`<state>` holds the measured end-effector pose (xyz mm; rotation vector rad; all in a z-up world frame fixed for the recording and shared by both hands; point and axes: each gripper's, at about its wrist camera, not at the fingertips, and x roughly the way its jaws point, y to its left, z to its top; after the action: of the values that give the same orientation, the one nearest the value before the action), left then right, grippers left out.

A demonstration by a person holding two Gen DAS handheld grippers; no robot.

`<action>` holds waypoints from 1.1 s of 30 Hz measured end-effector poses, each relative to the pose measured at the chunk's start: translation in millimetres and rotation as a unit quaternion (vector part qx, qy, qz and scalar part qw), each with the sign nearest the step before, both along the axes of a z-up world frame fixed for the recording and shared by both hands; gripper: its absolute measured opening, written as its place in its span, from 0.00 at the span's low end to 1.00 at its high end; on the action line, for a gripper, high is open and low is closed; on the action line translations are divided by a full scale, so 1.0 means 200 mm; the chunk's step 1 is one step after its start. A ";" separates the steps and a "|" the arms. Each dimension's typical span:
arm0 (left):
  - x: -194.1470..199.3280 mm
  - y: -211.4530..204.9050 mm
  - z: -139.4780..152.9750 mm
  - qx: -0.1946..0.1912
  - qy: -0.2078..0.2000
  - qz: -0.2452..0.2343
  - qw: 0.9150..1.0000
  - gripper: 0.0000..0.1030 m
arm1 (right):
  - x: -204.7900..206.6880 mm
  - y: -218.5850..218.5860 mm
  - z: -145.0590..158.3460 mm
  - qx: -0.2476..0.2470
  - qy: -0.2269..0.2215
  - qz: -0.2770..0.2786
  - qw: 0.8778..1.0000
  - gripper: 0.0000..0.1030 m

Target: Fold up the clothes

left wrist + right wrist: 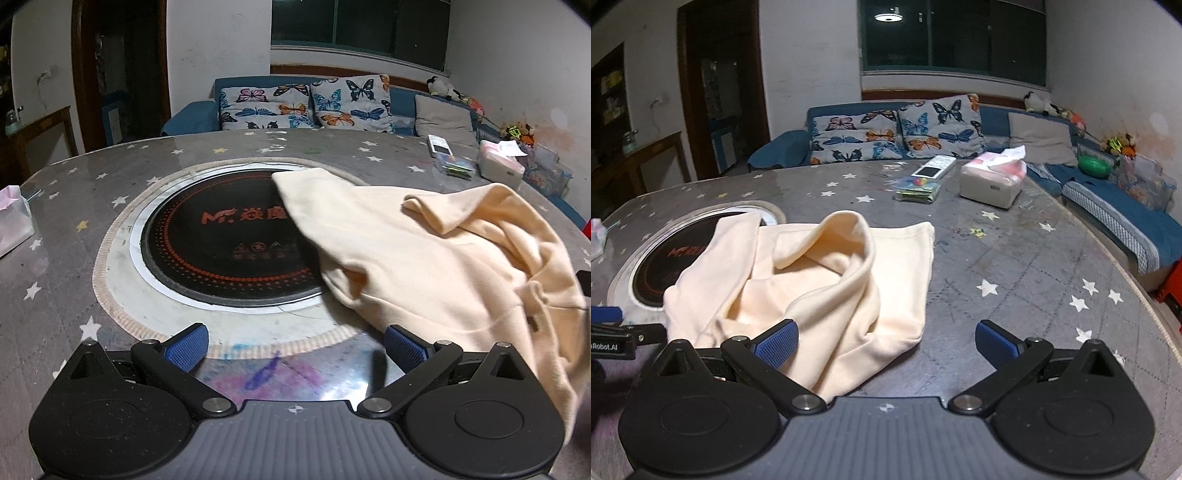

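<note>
Right wrist view: cream garment [820,280] lies rumpled beside the cooktop [661,269], folding unfinished; both grippers [886,343] [295,345] gape, holding nothing.

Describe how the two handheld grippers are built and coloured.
Both look identical: the left gripper and right gripper have black linkage arms on silver pivot pins, round black side housings, a ribbed grey body with a small crosshair mark, and blue textured pads. No cables, sleeves or hands show.
</note>
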<state>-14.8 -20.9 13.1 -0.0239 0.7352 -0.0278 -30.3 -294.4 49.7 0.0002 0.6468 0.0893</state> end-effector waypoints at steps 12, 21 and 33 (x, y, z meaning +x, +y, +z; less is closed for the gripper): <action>-0.10 -0.08 0.07 -0.016 -0.001 -0.008 1.000 1.00 | -0.11 0.06 0.01 0.011 -0.001 0.023 1.000 1.00; -0.14 -0.15 0.11 -0.013 -0.006 -0.016 1.000 1.00 | -0.18 0.10 0.00 0.025 0.005 0.034 0.999 1.00; -0.21 -0.20 0.12 -0.008 -0.008 -0.028 1.000 1.00 | -0.22 0.12 -0.01 0.033 0.009 0.037 0.999 1.00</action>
<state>-56.7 -60.1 37.1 -0.0182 0.7187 -0.0874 -74.5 -269.7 47.4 0.0411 0.6615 0.1832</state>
